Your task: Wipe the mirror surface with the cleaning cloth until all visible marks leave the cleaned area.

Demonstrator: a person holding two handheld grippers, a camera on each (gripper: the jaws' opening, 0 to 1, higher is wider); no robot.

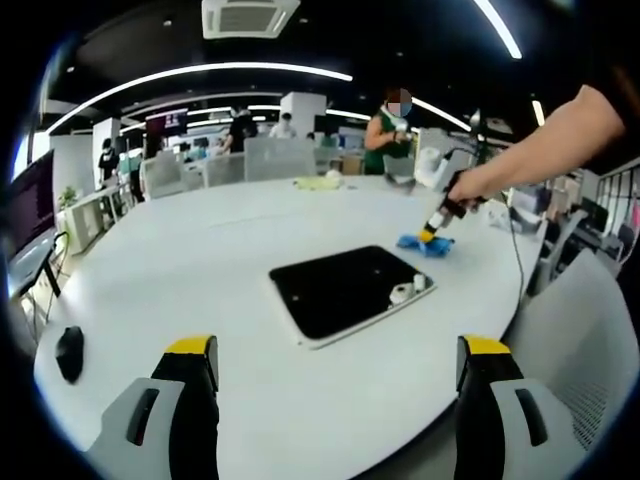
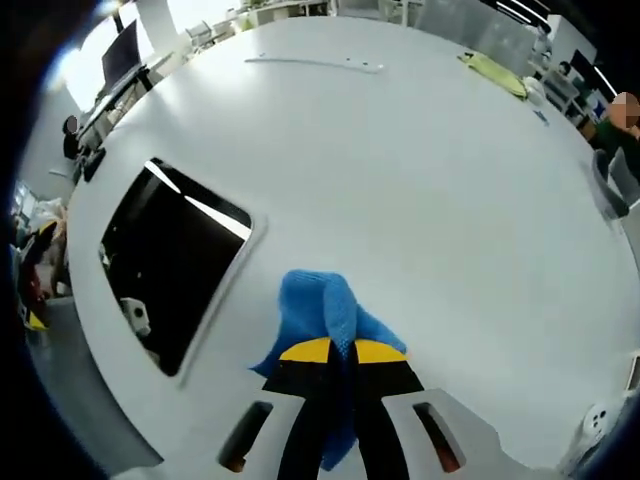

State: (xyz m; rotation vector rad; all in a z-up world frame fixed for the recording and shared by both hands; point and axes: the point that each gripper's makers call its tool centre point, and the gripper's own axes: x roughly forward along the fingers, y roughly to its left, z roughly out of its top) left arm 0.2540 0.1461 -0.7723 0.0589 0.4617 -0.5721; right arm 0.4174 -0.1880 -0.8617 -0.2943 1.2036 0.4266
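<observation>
A big white round table (image 1: 250, 250) stood in a bright office, with chairs and people far behind it. The mirror (image 1: 350, 290) lay flat on the table, dark and shiny, straight ahead of the left gripper (image 1: 340, 395). That gripper's two jaws stood wide apart and held nothing. The left gripper view also showed a black mouse (image 1: 68, 352) near the table edge, off to the gripper's left. In that view, the right gripper (image 1: 428, 235) reached in past the mirror's far corner, held by a person's hand (image 1: 478, 185). The right gripper view showed it up close: its jaws were pinched tight on the blue cloth (image 2: 318, 310). The cloth sat on the table just beside the mirror's edge. Lots of bare table lay beyond.
</observation>
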